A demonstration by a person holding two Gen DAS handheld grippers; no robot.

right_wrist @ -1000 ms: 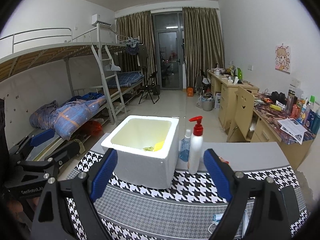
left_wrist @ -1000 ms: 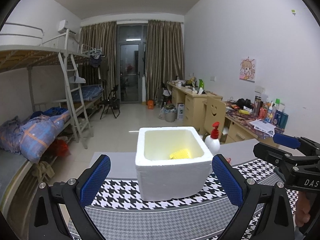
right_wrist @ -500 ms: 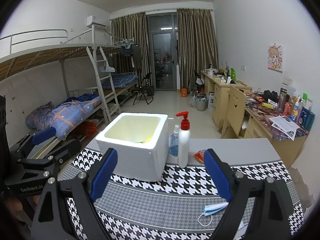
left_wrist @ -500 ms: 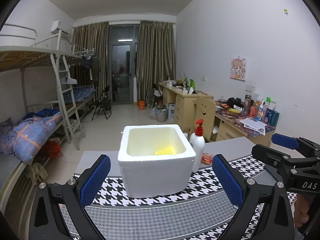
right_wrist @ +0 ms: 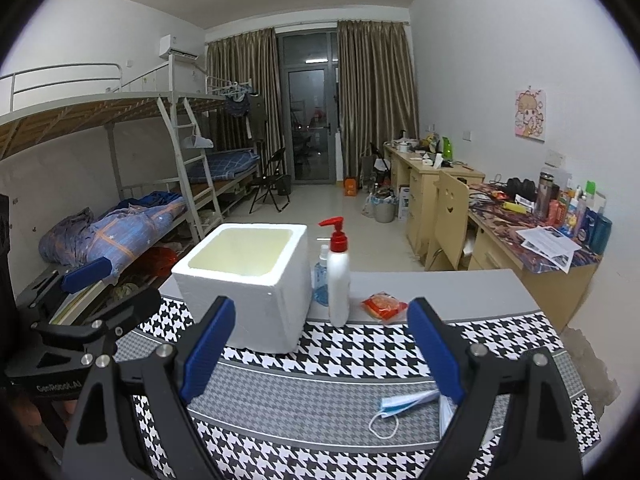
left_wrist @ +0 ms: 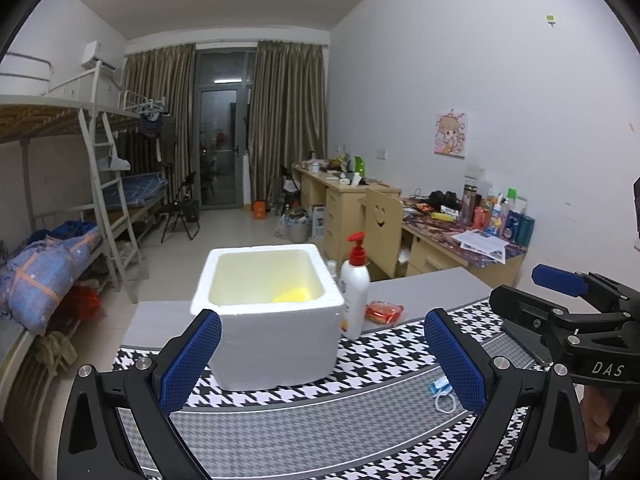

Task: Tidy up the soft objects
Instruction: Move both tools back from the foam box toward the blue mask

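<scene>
Both grippers drew back, revealing crumpled blue face mask (right_wrist: 404,402)

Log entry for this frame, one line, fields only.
left claw: open, empty | right claw: open, empty | foam box: yellow item inside | face mask: on mat, near right claw | red packet: on table

The table (right_wrist: 472,296) is grey, covered by a black-and-white houndstooth cloth (right_wrist: 360,348) crossed by finer grey-checked bands. On it stands a white foam box (right_wrist: 256,292) with a pale yellow inside, where something bright yellow (left_wrist: 292,295) lies. At the box's 3 o'clock is a white pump bottle (right_wrist: 338,280) with a red top, then a red-orange packet (right_wrist: 382,306). A light blue face mask (right_wrist: 404,402) has white loops. Both grippers have blue fingers (right_wrist: 208,344) on black frames.
</scene>
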